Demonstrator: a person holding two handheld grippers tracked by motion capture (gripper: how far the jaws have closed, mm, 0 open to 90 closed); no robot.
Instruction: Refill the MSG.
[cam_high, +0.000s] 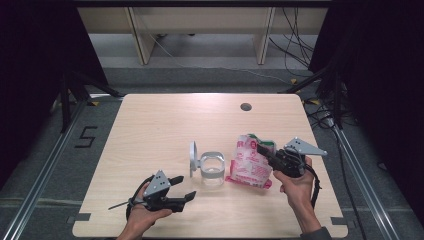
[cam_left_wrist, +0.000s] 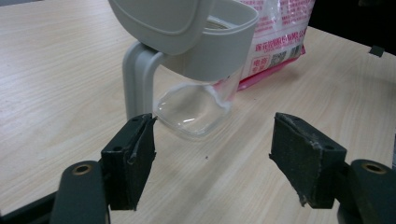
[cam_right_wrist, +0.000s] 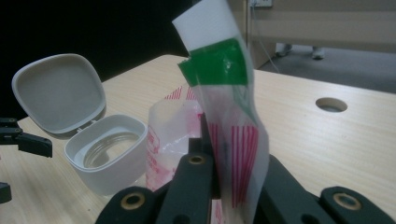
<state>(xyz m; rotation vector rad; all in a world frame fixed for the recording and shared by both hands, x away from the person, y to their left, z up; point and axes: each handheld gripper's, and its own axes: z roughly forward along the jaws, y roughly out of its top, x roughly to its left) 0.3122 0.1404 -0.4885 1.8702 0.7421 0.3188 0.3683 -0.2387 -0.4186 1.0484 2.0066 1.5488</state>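
We see the table (cam_high: 150, 130), with the jar (cam_high: 212, 170) near its front middle, lid flipped open. The bag (cam_high: 250, 161) stands just right of the jar, its top edge clamped in our right gripper (cam_high: 264, 152). Our left gripper (cam_high: 182, 187) sits just front-left of the jar, fingers (cam_left_wrist: 130, 158) apart, gripping nothing.

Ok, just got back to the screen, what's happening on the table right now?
A person is working with a gripper in each hand. The right gripper is shut on the top edge of a pink-and-white bag, holding it up beside a clear jar whose grey flip lid stands open. The left gripper is open and holds nothing, near the jar on the wooden table. Nothing looks poured in yet; the jar seems empty.
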